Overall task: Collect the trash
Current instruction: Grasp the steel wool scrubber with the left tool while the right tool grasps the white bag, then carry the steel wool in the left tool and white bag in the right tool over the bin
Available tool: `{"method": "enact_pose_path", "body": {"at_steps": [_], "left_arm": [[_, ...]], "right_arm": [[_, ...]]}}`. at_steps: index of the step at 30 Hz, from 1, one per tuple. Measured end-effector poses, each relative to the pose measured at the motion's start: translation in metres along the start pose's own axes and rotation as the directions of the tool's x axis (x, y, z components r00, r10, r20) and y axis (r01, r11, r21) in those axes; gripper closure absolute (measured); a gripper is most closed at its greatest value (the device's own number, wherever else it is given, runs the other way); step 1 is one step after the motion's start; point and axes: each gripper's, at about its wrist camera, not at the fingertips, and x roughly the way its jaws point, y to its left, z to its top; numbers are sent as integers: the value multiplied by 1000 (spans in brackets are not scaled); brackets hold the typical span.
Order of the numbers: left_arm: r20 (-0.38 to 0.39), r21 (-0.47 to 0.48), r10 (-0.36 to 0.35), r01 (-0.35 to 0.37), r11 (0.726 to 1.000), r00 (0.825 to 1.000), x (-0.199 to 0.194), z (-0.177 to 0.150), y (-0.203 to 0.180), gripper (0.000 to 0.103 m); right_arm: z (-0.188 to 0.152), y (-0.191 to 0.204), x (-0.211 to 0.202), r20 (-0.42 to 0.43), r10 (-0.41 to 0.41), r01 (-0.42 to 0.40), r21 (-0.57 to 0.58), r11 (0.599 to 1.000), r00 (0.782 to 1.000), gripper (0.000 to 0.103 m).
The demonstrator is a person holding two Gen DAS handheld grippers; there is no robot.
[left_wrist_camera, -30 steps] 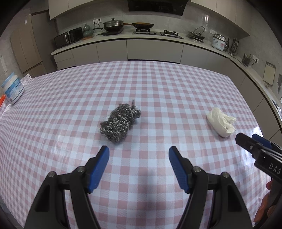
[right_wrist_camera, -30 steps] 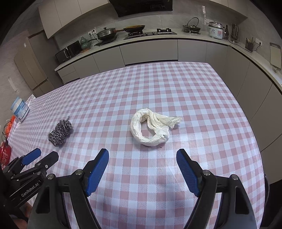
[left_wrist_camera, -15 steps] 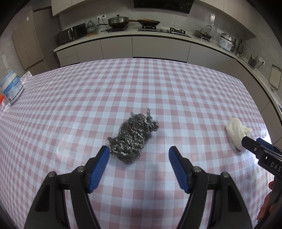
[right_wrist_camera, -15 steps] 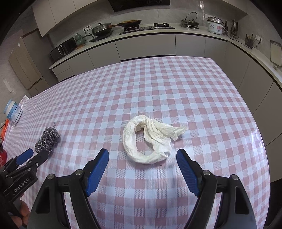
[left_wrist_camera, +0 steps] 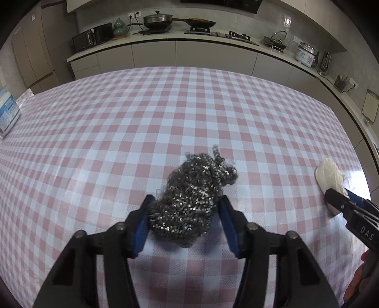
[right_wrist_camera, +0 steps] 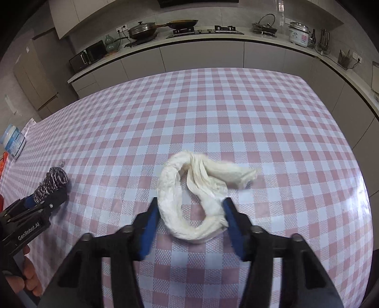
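Your left gripper point(left_wrist_camera: 186, 214) just closed onto the steel wool point(left_wrist_camera: 193, 196) — long axis running away rightward; right gripper point(right_wrist_camera: 190, 216) pinching the rag loop point(right_wrist_camera: 201, 192).

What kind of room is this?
It looks like a home kitchen. There's a stove with a lidded pan along the counter, a rice cooker and a microwave, plus a table with a pink checked cloth.

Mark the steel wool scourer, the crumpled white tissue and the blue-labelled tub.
steel wool scourer point(left_wrist_camera: 191, 196): left wrist view, middle of the wad.
crumpled white tissue point(right_wrist_camera: 169, 189): right wrist view, left side of loop.
blue-labelled tub point(right_wrist_camera: 14, 142): right wrist view, label.
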Motion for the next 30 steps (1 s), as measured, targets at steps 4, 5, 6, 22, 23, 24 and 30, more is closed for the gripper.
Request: {"method": "enact_pose_path", "body": {"at_steps": [4,5,6,22,23,24,30], "left_arm": [[17,-11,-16,16,1000,1000,-5,-5,0,60],[21,-13,-23,23,1000,1000,-7,-6,0,61],[27,-11,-25,25,1000,999,-10,-7,0,62],[55,32,-75,73,997,996,-65,-35,-21,62],[54,32,-77,76,997,996,-67,-38,-23,62],[53,35,-79,77,996,995,-69,-40,-25,62],[49,43,-96,93,995,994,-81,-56,-39,62]], "right_arm": [[1,3,-2,11,27,-27,-9,1000,1000,74],[1,4,-3,18,34,-33,-12,999,999,76],[1,5,-6,25,40,-40,-11,999,999,79],[-22,-2,-60,81,132,-131,-23,991,988,81],[-26,-3,-63,80,137,-135,-24,990,987,81],[-29,-4,-67,79,143,-141,-25,990,987,81],[-53,-11,-88,76,160,-157,-41,987,984,81]]}}
